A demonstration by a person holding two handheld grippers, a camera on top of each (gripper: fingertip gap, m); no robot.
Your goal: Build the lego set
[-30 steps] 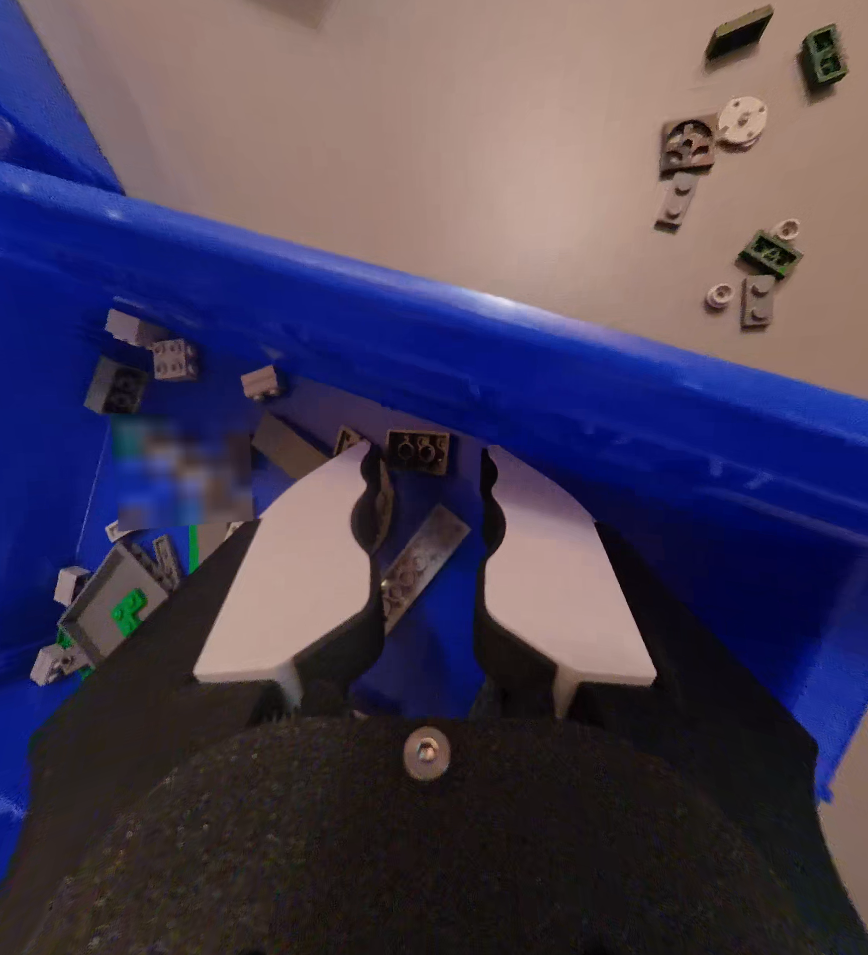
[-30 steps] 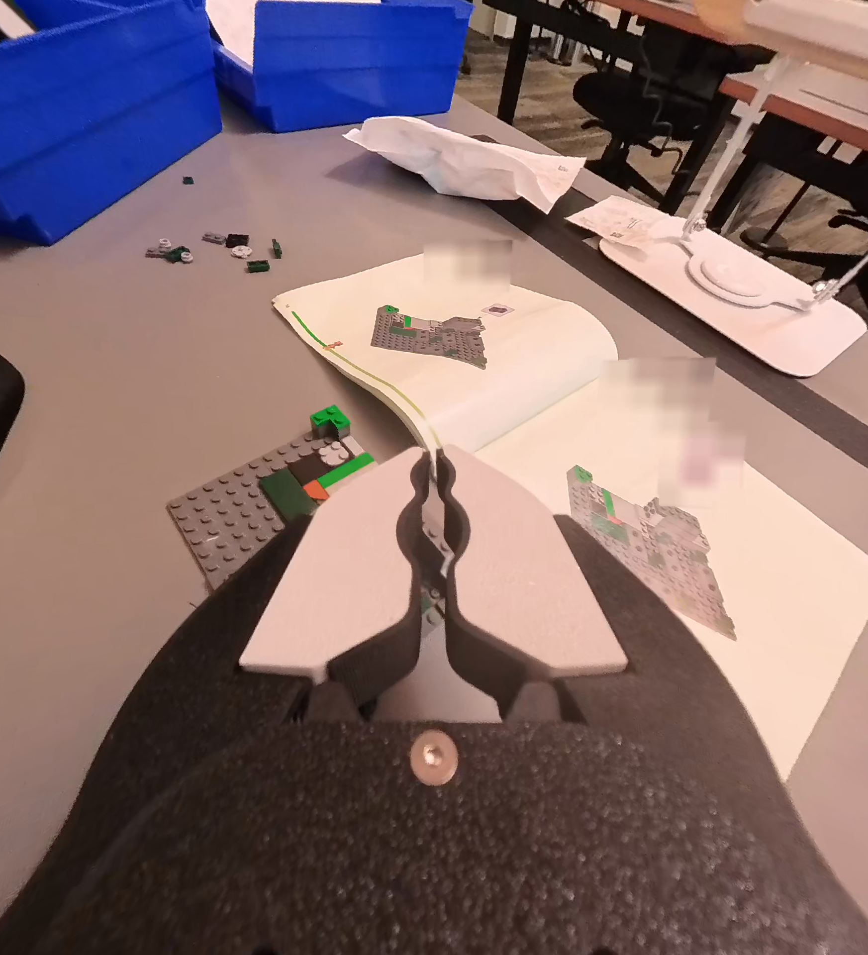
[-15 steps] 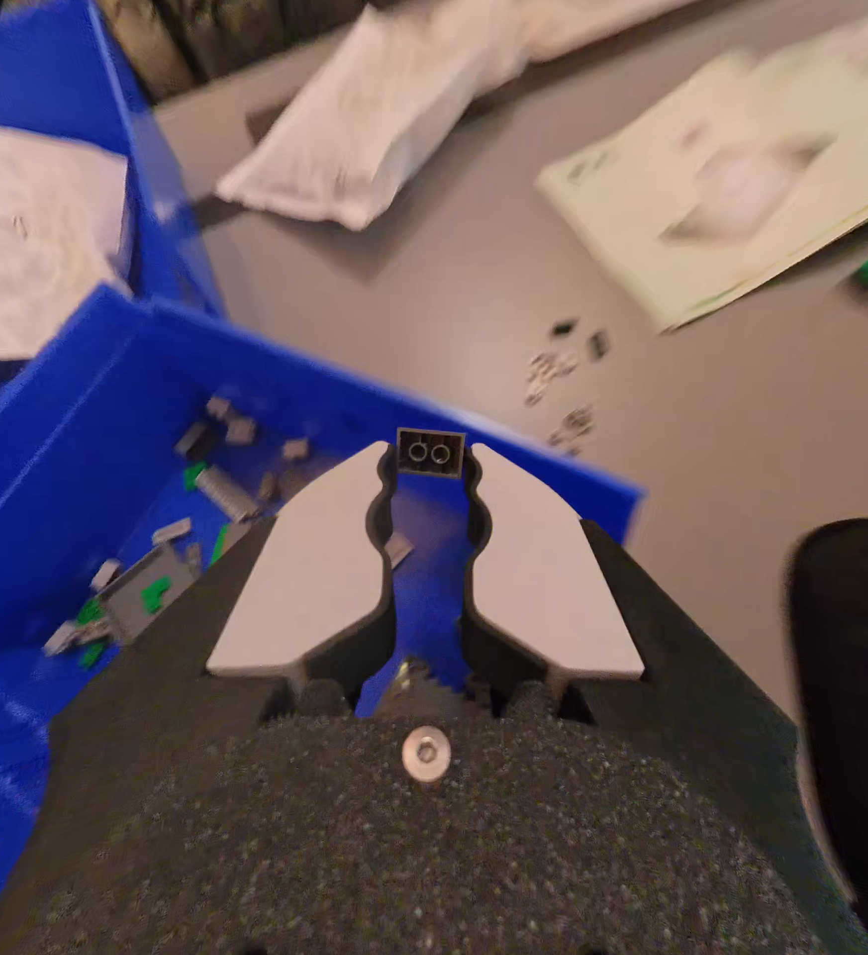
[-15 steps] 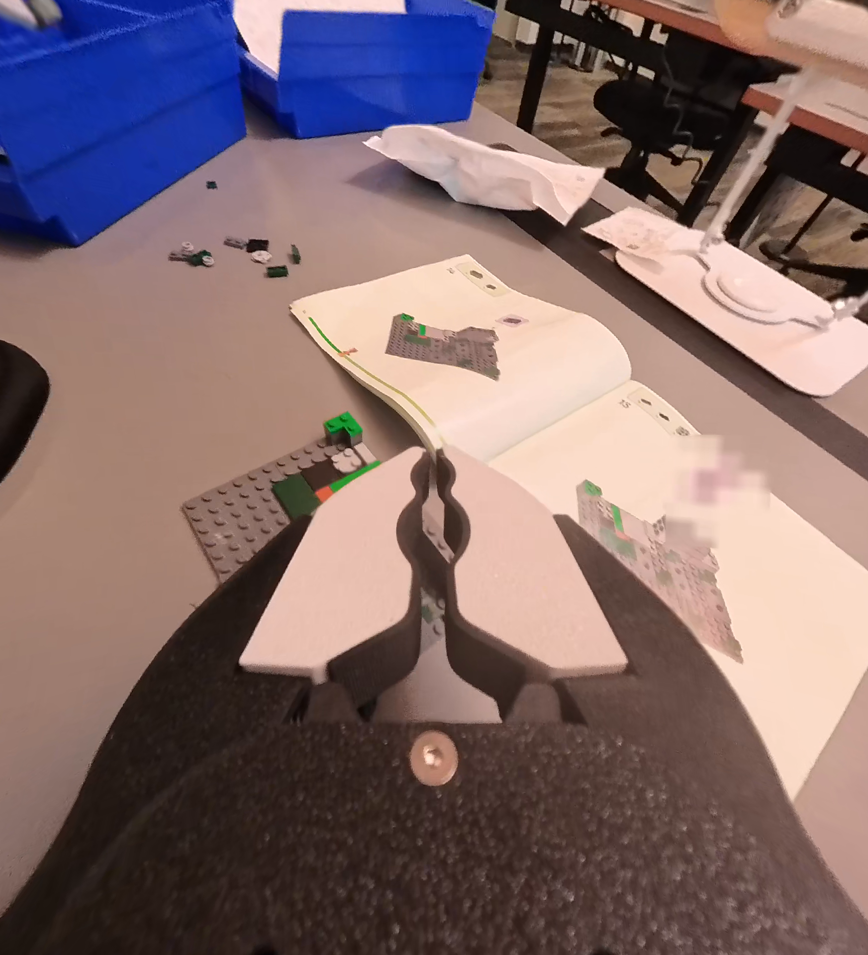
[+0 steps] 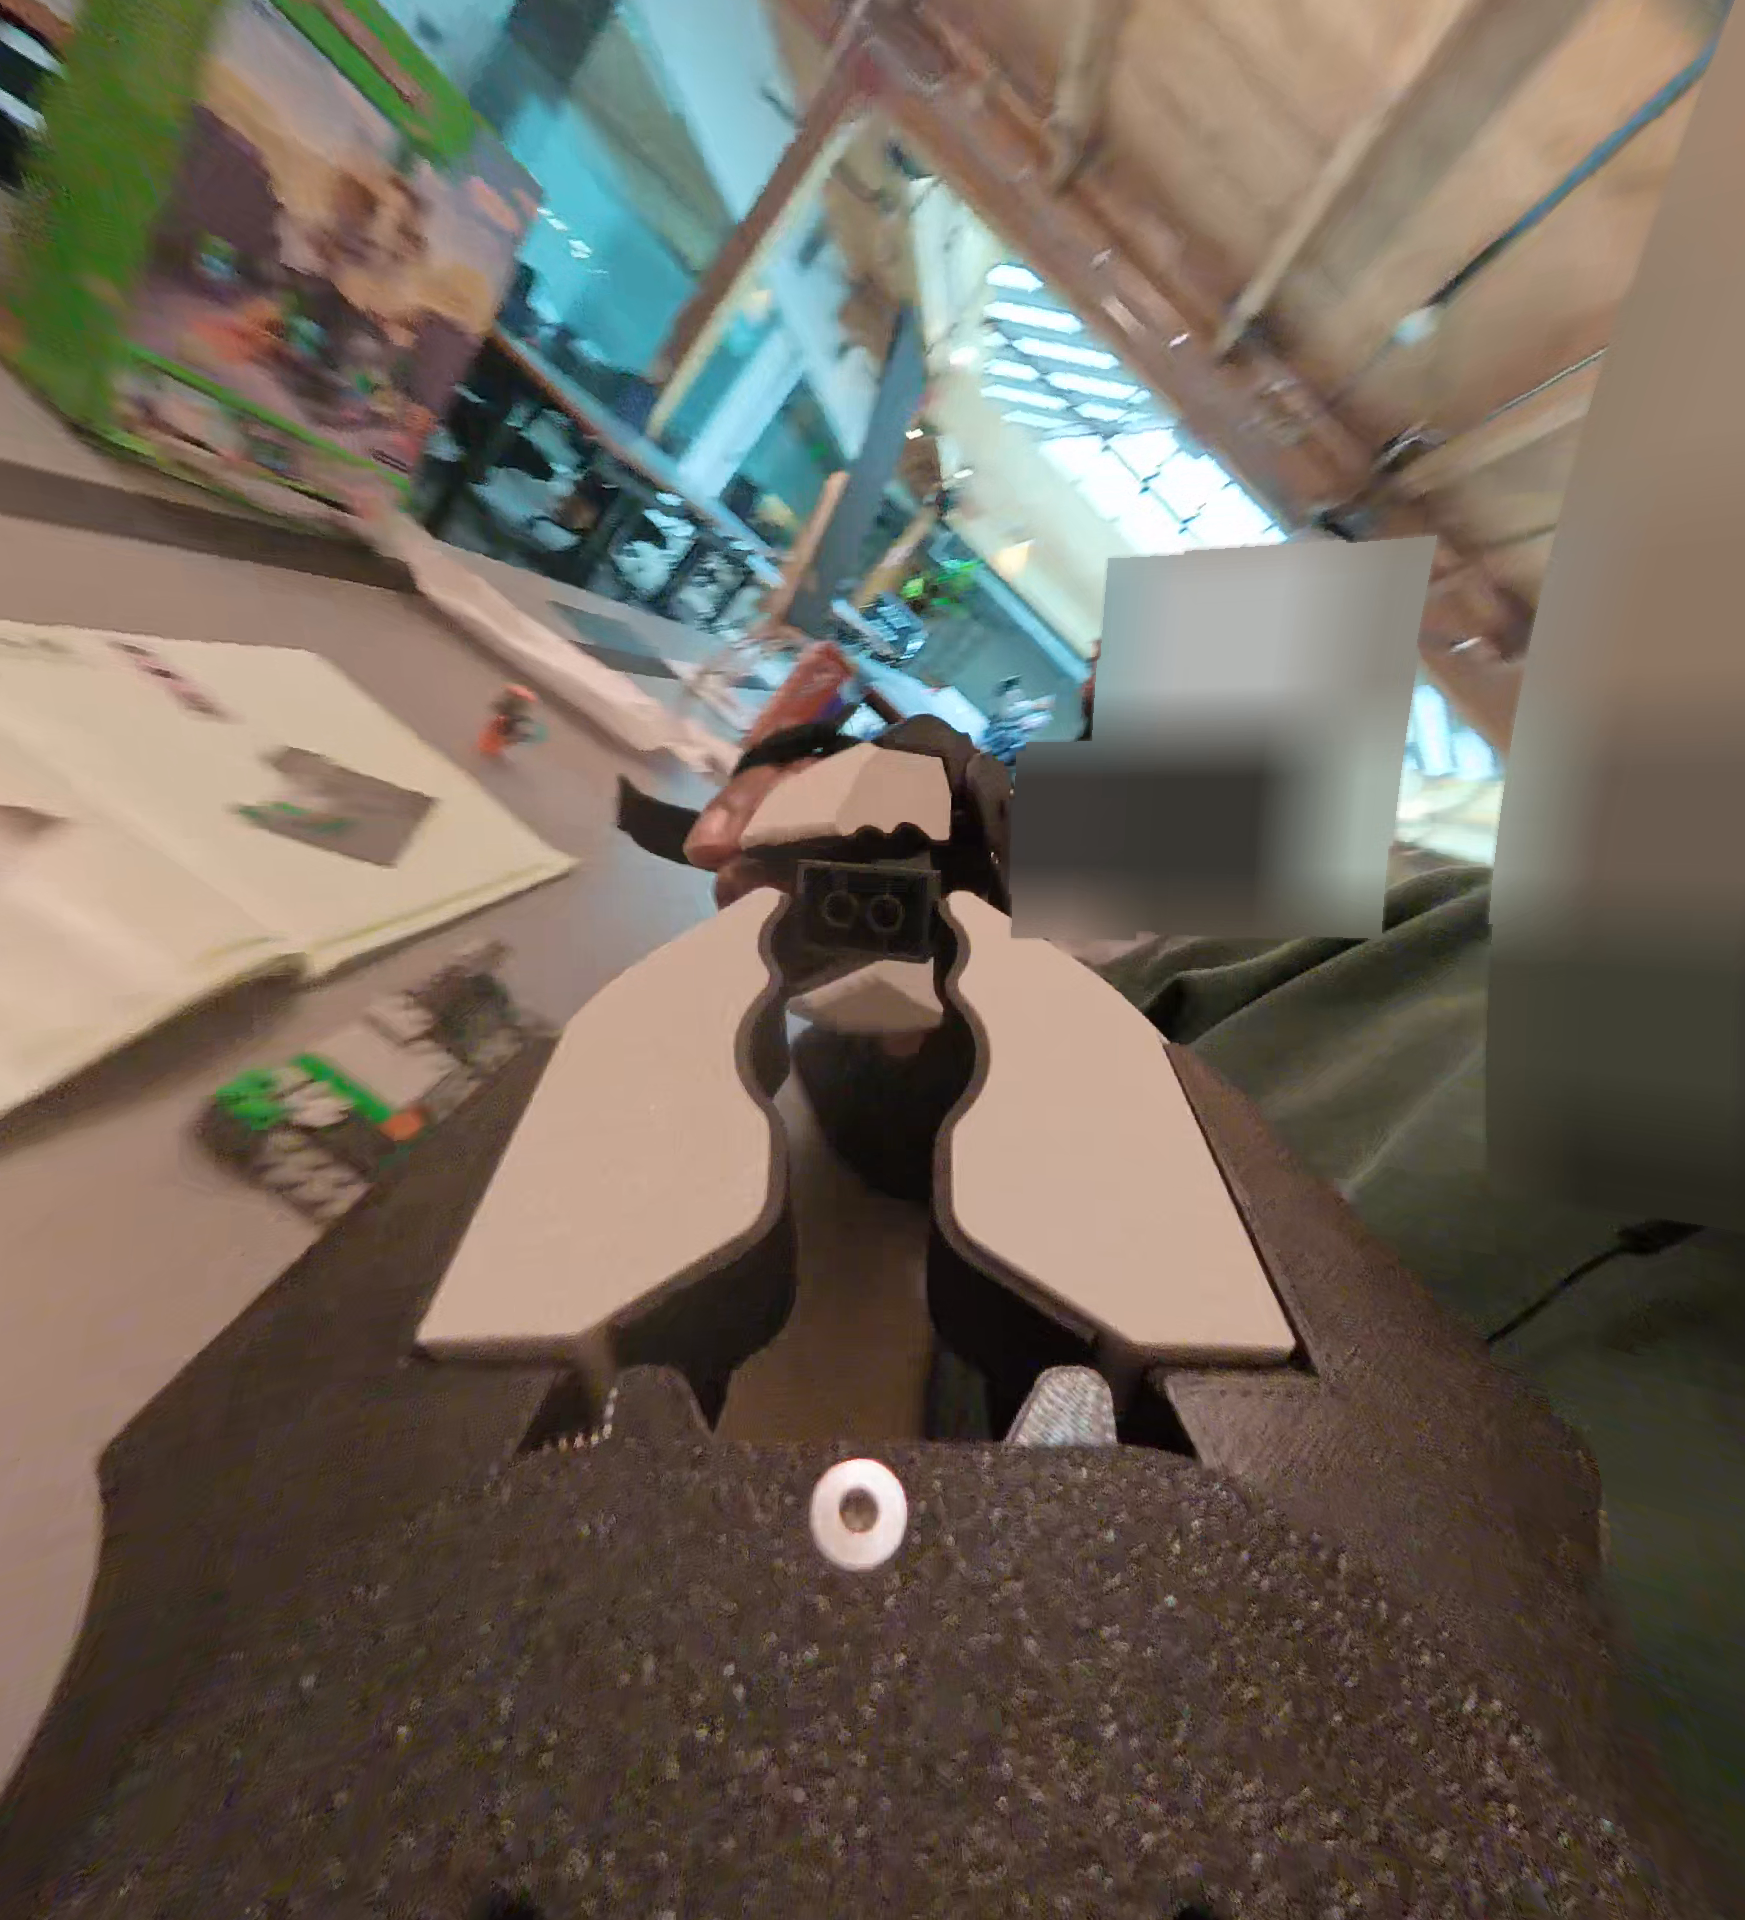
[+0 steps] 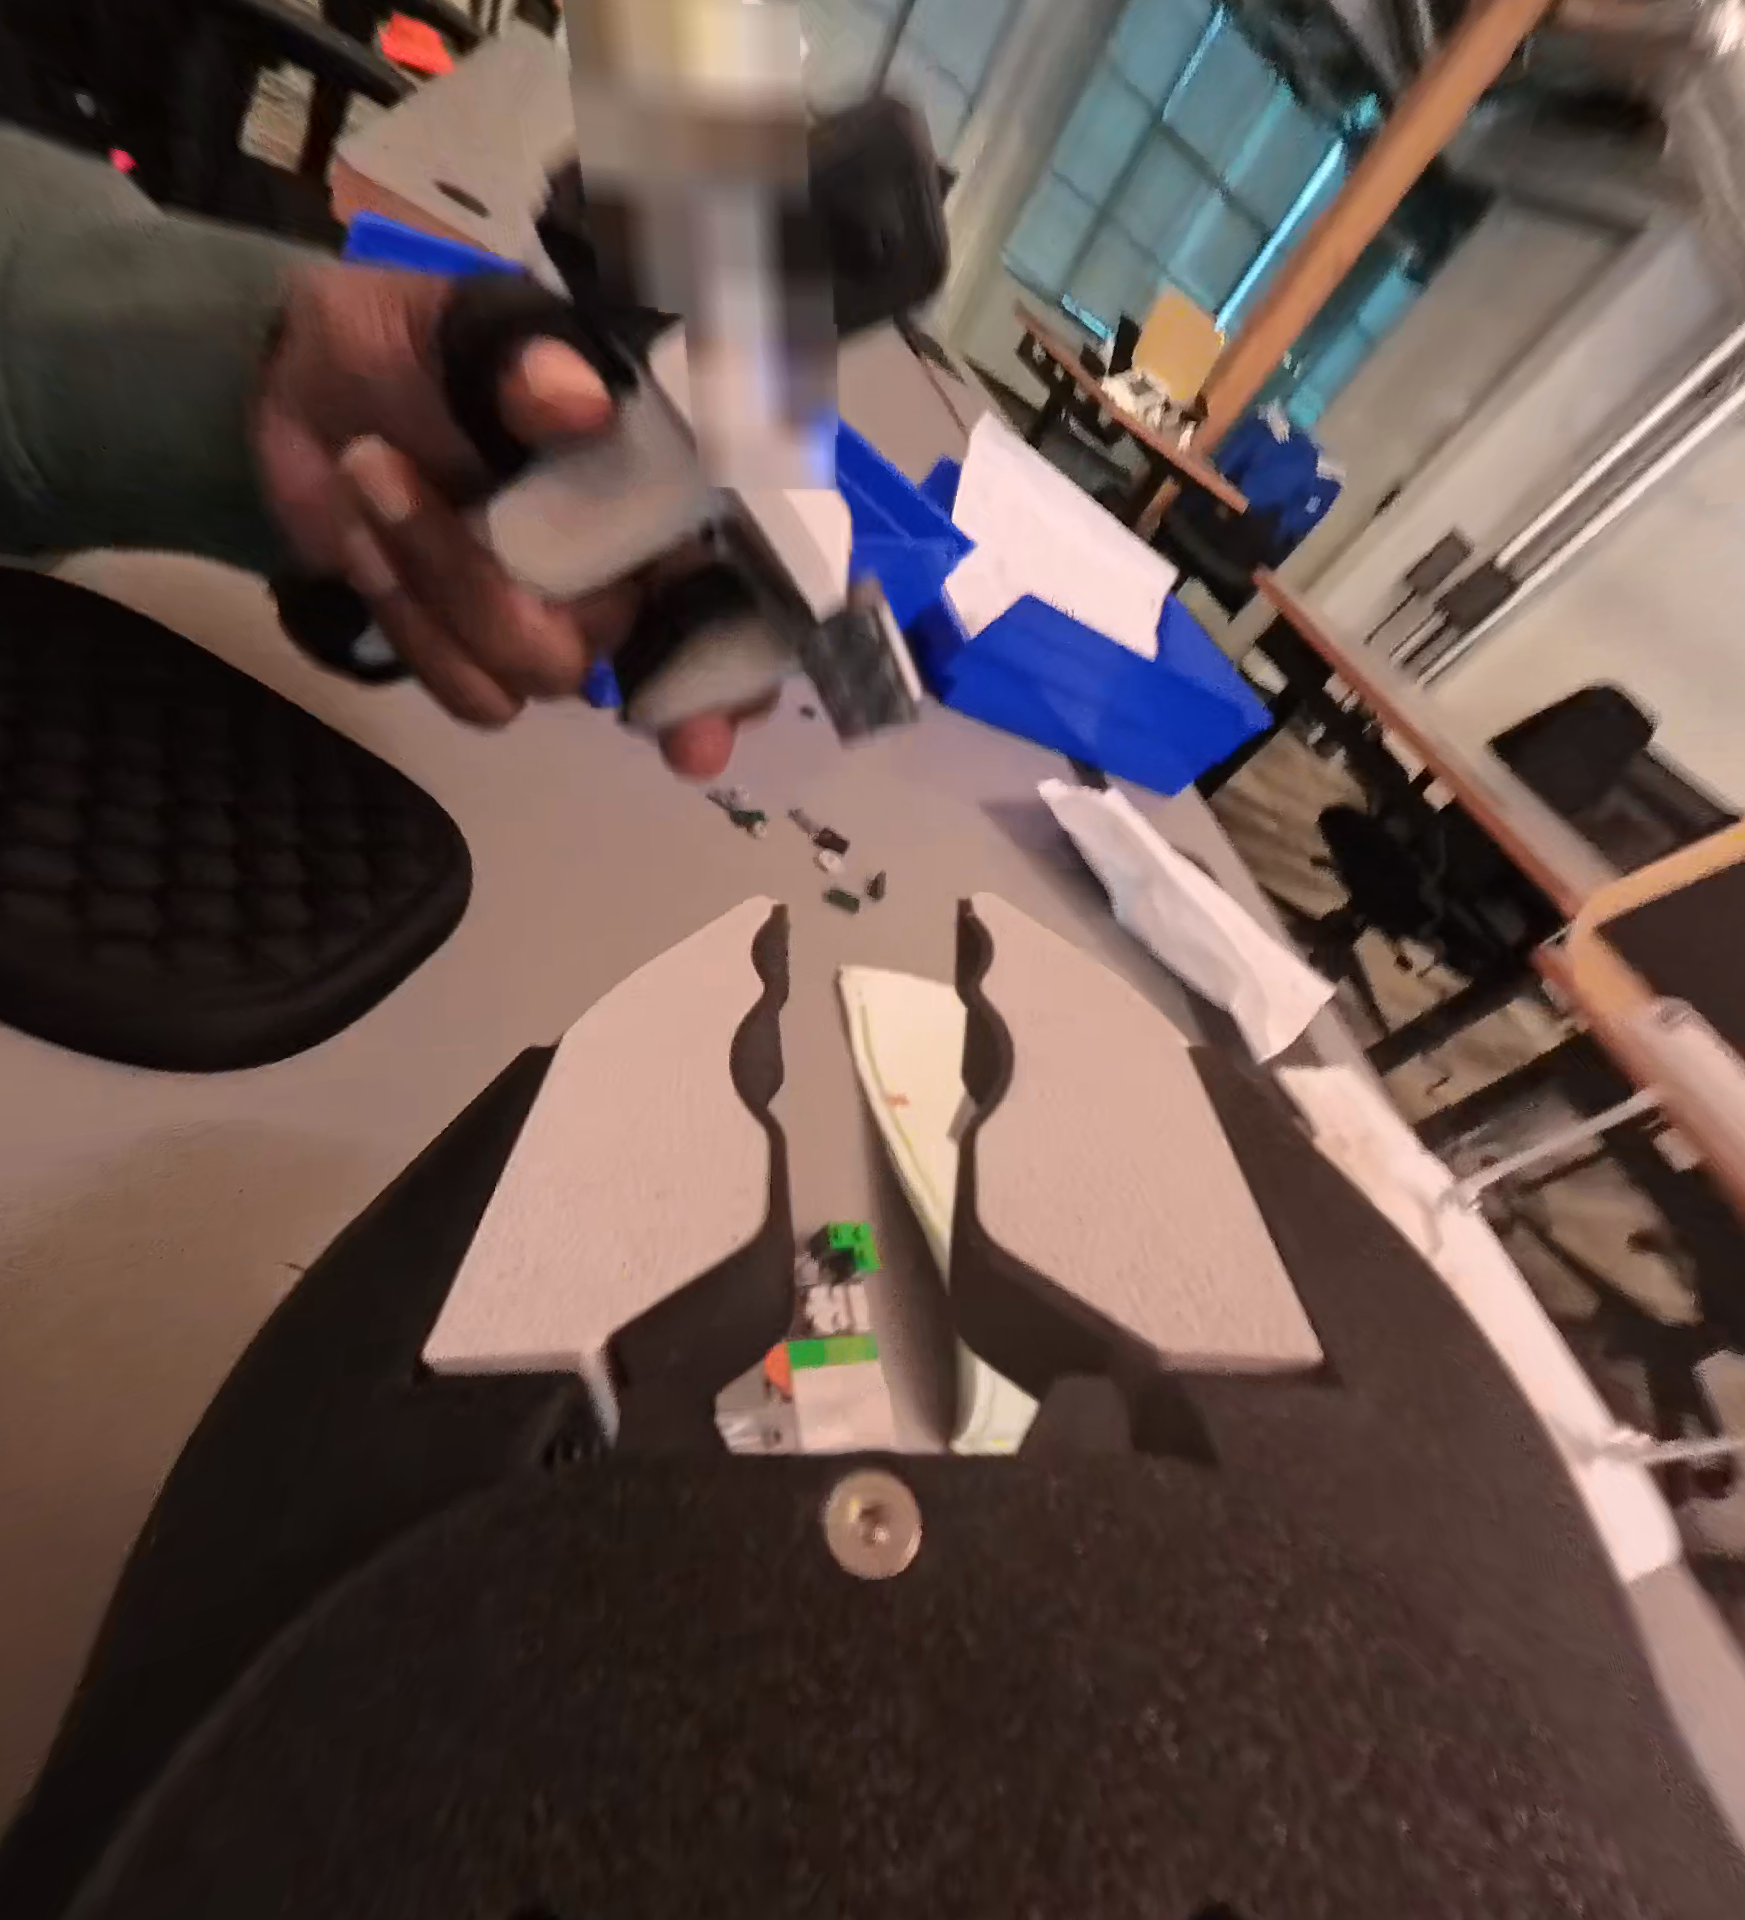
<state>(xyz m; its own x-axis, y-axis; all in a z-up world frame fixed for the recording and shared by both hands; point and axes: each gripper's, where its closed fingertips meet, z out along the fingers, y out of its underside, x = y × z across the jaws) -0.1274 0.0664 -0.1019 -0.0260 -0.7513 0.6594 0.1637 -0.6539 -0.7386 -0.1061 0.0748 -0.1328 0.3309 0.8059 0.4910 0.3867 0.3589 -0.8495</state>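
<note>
Pinching dark brick (image 5: 866,912) at left claw (image 5: 863,920) tips | right claw (image 6: 870,920) apart, empty

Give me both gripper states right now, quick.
Left gripper: shut on the dark brick, pinched at the fingertips, held in the air.
Right gripper: open, nothing between the fingers.

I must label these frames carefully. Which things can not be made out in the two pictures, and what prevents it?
- Lego build, left wrist view: motion blur smears its pieces.
- Same build, right wrist view: only a strip shows between the open right claw; claw body hides the rest.
- Loose pieces, right wrist view: too small to tell shapes.
- Dark brick in left claw: only its underside shows.
</note>
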